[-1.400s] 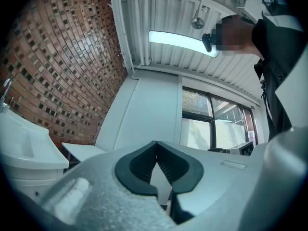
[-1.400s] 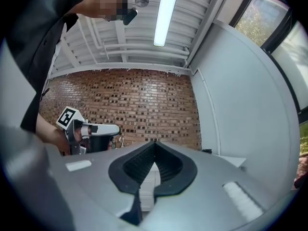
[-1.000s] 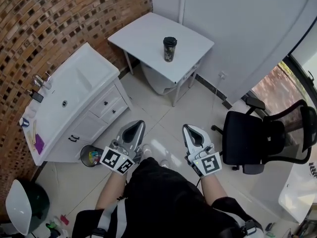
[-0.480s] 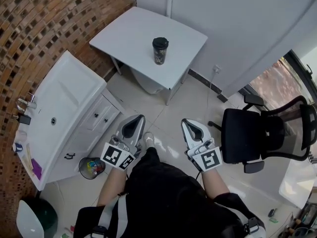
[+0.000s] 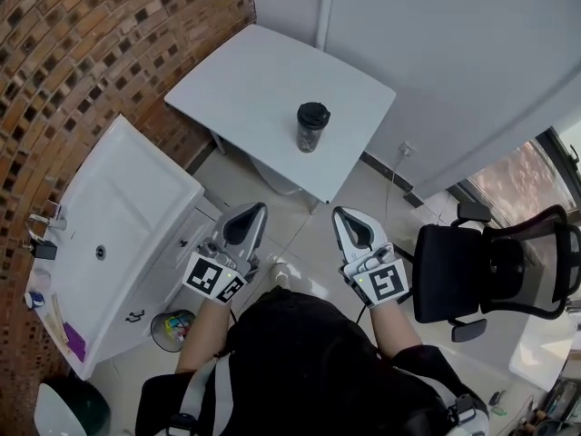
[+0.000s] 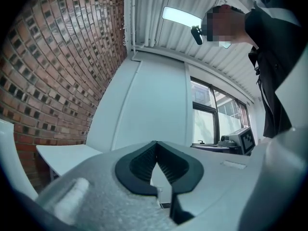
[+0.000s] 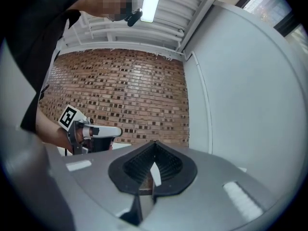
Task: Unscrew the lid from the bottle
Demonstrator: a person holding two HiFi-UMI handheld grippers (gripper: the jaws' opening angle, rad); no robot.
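A dark bottle with a black lid stands upright on a small white table, near its front right edge. Both grippers hang side by side over the floor, well short of the table and pointing toward it. My left gripper is shut with nothing in it, and its jaws meet tip to tip. My right gripper is shut and empty as well. Neither gripper view shows the bottle.
A white sink cabinet runs along the brick wall at the left. A black office chair stands at the right. A small waste bin sits on the tiled floor by the cabinet. White wall panels stand behind the table.
The table and bottle have drawn closer and shifted right in the head view as the person walks toward them. Both grippers stay shut and side by side.
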